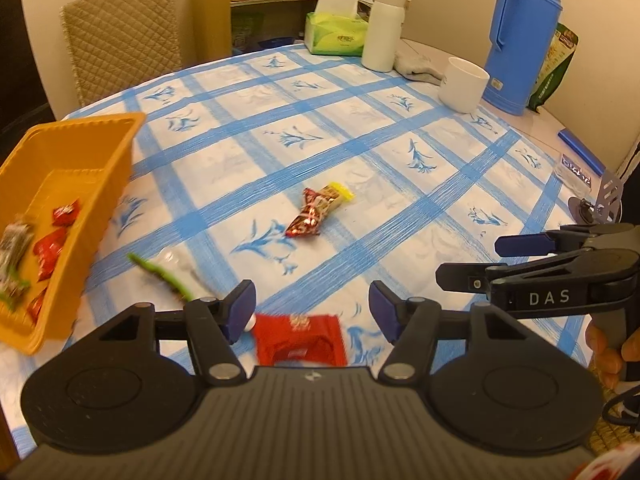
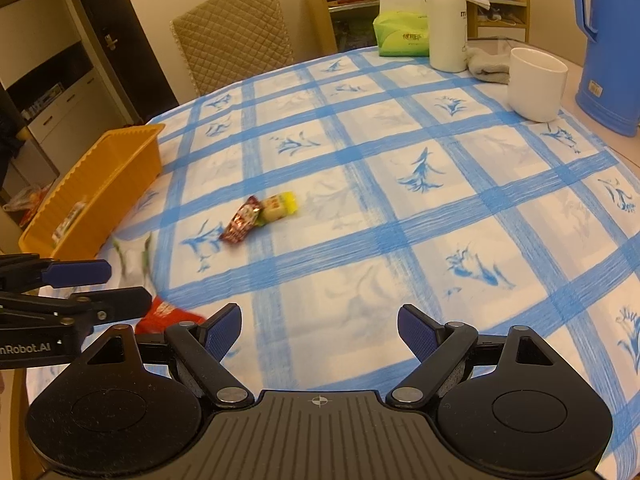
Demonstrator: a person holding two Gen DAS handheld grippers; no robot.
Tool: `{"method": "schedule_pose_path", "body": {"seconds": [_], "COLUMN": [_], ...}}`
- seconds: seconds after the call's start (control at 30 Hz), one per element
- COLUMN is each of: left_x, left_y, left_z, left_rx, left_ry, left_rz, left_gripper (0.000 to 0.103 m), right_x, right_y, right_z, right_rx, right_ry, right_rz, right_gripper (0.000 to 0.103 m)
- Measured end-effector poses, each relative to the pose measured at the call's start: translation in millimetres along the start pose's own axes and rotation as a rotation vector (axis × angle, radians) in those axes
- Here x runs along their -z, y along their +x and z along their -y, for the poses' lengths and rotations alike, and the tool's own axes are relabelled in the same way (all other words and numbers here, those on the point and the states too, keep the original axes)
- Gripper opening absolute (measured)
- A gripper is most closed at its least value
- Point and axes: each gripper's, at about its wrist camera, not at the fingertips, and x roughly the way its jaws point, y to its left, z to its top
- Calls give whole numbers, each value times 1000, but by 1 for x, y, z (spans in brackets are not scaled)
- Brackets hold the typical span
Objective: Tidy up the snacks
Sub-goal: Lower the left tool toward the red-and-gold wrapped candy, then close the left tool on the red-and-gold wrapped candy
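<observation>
An orange basket [image 1: 96,152] at the table's left edge holds several red and dark snack packets; it also shows in the right wrist view [image 2: 112,160]. A red packet [image 1: 300,340] lies on the cloth between the fingers of my open left gripper [image 1: 312,308]. A green-edged clear wrapper [image 1: 164,272] lies just left of it. A dark red packet [image 1: 306,220] and a yellow bar [image 1: 334,196] lie together mid-table, also in the right wrist view [image 2: 240,224]. My right gripper [image 2: 320,332] is open and empty above bare cloth; it shows in the left wrist view [image 1: 468,258].
At the back stand a tissue box [image 1: 334,34], a white bottle [image 1: 384,28], a grey cloth [image 1: 418,66], a white cup [image 1: 462,84] and a blue thermos [image 1: 520,36]. A padded chair [image 1: 120,32] stands behind the table.
</observation>
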Motion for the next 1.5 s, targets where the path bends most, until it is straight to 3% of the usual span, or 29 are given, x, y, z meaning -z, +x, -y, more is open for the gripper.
{"method": "schedule_pose_path", "body": {"seconds": [0.47,0.73,1.1,1.17,1.3,1.37,1.5], "left_x": [-35,-49,-55,-55,-55,-55,-56], "left_y": [62,90,108,110,109,107,102], "left_z": [1,0,-4,-5,-9,-11,-23], "left_rx": [0,5,19,23,24,16,-7], "left_ry": [75,114,132,130,119,116,76], "left_rz": [-42,-64,-86,-88,-82,-78,-73], "left_gripper": [45,42,30,21,19,18,16], "right_x": [-22,-33,-40,-42,-46,-48,-49], "right_y": [25,36,46,48,54,57,64], "right_z": [20,28,30,28,25,22,14], "right_rx": [19,21,16,13,0,-9,-45], "right_ry": [11,23,27,20,-1,-15,-39], "right_rz": [28,33,30,28,27,25,7], "right_gripper": [78,77,77,76,76,74,60]}}
